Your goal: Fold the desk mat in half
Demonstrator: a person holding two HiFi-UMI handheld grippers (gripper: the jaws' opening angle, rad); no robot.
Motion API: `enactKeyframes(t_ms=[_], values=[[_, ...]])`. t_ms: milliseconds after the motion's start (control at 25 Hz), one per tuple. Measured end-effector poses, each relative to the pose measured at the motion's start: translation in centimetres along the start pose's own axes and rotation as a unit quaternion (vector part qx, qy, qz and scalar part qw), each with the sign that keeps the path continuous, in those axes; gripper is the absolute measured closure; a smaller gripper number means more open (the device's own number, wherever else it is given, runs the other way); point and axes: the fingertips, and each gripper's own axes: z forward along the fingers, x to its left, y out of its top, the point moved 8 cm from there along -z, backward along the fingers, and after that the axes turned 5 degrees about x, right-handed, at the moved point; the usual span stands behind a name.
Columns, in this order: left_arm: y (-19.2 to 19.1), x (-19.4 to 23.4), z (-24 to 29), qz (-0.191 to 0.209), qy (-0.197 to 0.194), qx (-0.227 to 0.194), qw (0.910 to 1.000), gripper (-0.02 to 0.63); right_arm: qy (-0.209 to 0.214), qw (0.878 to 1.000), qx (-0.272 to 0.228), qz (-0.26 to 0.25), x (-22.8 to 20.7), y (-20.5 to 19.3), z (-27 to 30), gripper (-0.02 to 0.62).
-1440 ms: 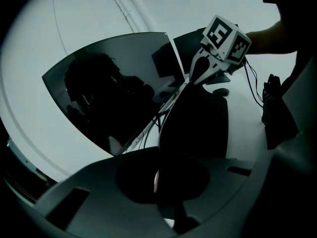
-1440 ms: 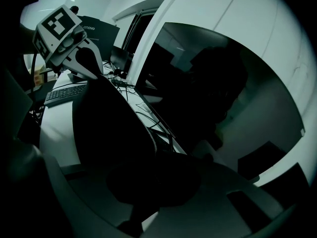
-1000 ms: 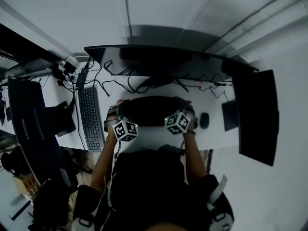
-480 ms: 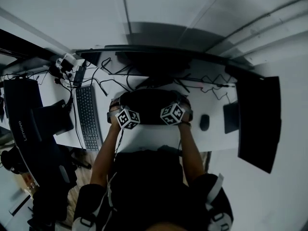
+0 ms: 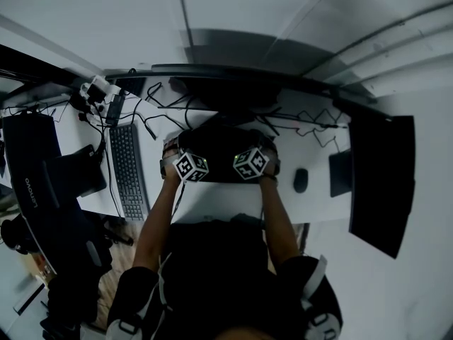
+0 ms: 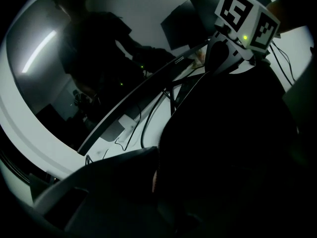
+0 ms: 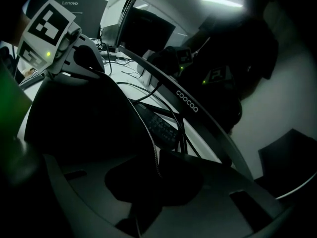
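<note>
The black desk mat (image 5: 219, 147) lies on the white desk (image 5: 212, 204) in front of the curved monitor, doubled over toward the far side. My left gripper (image 5: 188, 163) and right gripper (image 5: 249, 160) sit side by side over its near fold. In the left gripper view the mat's edge (image 6: 154, 167) runs between the dark jaws of my left gripper (image 6: 156, 180). In the right gripper view its stitched edge (image 7: 155, 158) drops into the jaws of my right gripper (image 7: 157, 175). Both pairs of jaws have just been opening slightly, with the mat's edge still between them.
A curved monitor (image 5: 233, 91) stands close behind the mat, with cables (image 5: 170, 122) under it. A keyboard (image 5: 131, 172) lies to the left and a mouse (image 5: 301, 179) to the right. Dark screens flank the desk at left (image 5: 32, 176) and right (image 5: 379, 176).
Both grippers have moved away from my body toward the monitor and down, taking the mat's edge with them. More bare white desk shows in front of the mat.
</note>
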Motion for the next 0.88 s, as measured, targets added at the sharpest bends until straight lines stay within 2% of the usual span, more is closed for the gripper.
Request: enactKeyframes(t_ms=[80,240,440,720,880], values=[[-0.1,-0.2,0.4,-0.002,0.006,0.003,1.0,0.554,-0.008,1.0,0.003,0.002,-0.2,0.0,0.3,0.543],[0.3,0.1,0.6,0.002,0.019,0.009,0.9998,0.477,-0.02,1.0,0.005,0.011,-0.2,-0.1,0.9,0.509],[0.7,0.7,-0.2,-0.009,0.024,-0.007,0.9997,0.465,-0.029,0.999,-0.002,0.03,-0.5,-0.3,0.6,0.476],[0.3,1.5,-2.2,-0.039,0.031,-0.022,0.9985,0.465,-0.034,0.998,-0.01,0.061,-0.4,-0.8,-1.6,0.476],[-0.3,2.1,-4.5,-0.073,0.023,-0.048,0.9959,0.465,-0.031,0.994,-0.021,0.098,0.5,-1.2,-3.8,0.476]])
